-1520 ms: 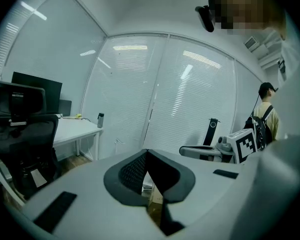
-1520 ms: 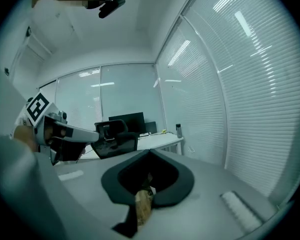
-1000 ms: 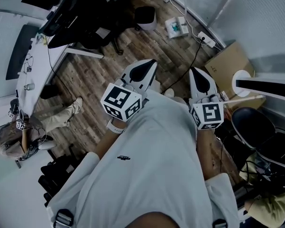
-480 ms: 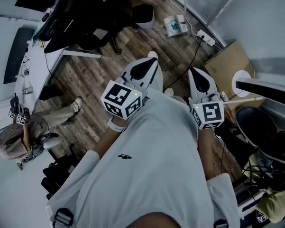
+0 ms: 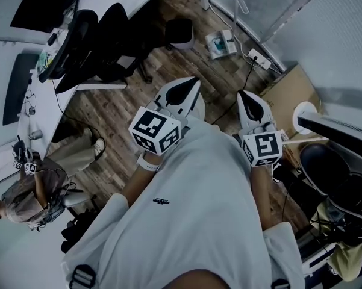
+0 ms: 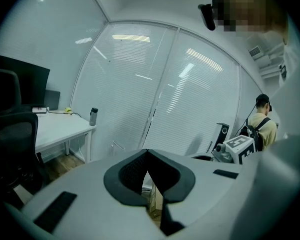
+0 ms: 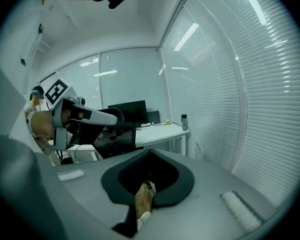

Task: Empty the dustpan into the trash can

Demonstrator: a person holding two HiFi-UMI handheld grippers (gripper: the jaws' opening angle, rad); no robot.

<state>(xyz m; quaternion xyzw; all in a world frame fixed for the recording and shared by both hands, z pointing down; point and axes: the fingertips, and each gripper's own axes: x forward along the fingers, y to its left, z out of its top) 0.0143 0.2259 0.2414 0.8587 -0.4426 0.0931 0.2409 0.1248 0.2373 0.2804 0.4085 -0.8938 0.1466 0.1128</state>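
Note:
My left gripper (image 5: 194, 81) and right gripper (image 5: 240, 94) are held side by side in front of the person's white shirt, above the wooden floor. Both are shut with nothing between the jaws. In the left gripper view the shut left gripper (image 6: 147, 151) points at a blind-covered glass wall. The right gripper view has the right gripper (image 7: 150, 151) shut too, facing a white desk (image 7: 162, 132) with a monitor. A small white bin with a dark top (image 5: 181, 31) stands on the floor ahead, beside a black chair. No dustpan shows in any view.
Black office chairs (image 5: 111, 38) crowd the white desk (image 5: 33, 95) at the left. A white box (image 5: 220, 42), a power strip (image 5: 260, 59) with cables and flat cardboard (image 5: 289, 86) lie near the glass wall. Another person (image 5: 33, 191) sits at lower left; a dark chair (image 5: 325, 161) stands at right.
Both grippers, still shut, have travelled forward together across the room. The bin, box and power strip have slid lower in the head view, closer to the grippers.

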